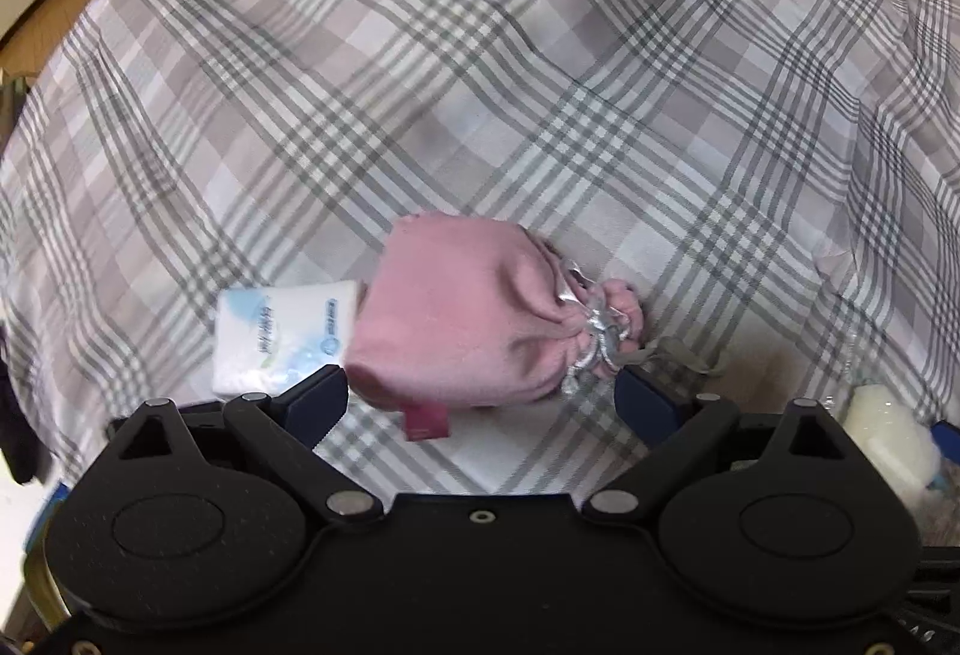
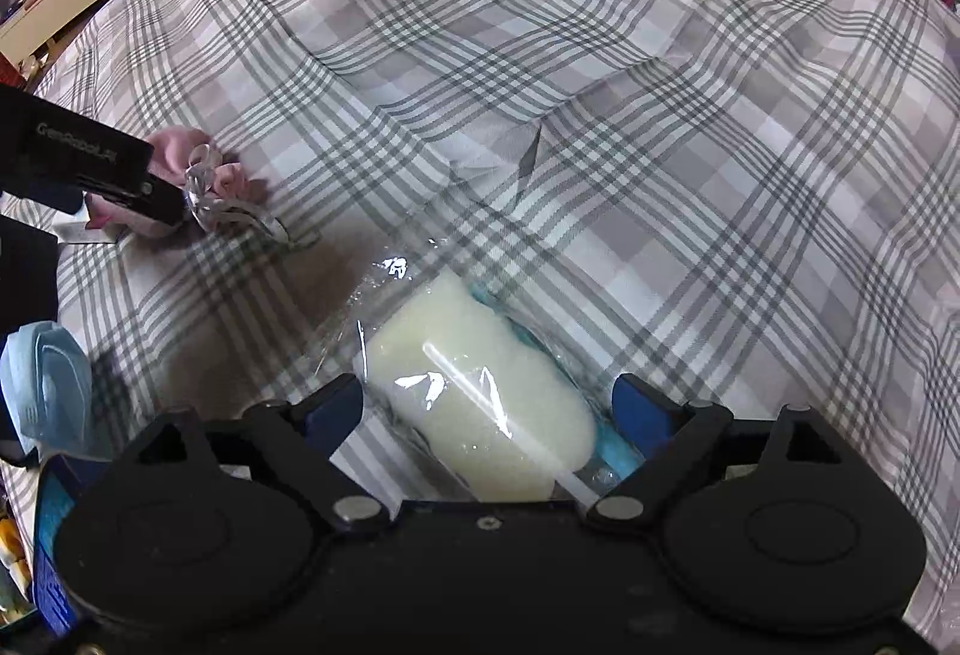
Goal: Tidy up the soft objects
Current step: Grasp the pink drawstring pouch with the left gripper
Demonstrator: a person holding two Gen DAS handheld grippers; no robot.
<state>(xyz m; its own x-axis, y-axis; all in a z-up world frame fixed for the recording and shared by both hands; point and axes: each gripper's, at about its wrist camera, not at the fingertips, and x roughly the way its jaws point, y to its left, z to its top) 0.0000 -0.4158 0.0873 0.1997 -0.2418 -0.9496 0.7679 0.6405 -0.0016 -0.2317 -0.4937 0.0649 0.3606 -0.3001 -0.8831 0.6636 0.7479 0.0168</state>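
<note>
A pink drawstring pouch (image 1: 468, 313) with a silver ribbon (image 1: 591, 337) lies on the plaid bedspread (image 1: 480, 85). My left gripper (image 1: 483, 391) hangs just above it, open, with the pouch's near edge between the wide-spread fingertips. In the right wrist view a cream sponge in a clear plastic wrapper (image 2: 480, 391) lies on the bedspread (image 2: 600, 115) between the fingers of my right gripper (image 2: 489, 406). Its jaws stand open, with a gap on the left side. The pouch (image 2: 180, 145) shows partly behind the left gripper's black housing (image 2: 78, 151).
A white tissue pack (image 1: 282, 337) lies against the pouch's left side. The wrapped sponge (image 1: 888, 433) shows at the right edge. A light blue face mask (image 2: 48, 385) and a blue box (image 2: 51, 535) sit at the lower left. Shelves and boxes stand beyond the bed's far left.
</note>
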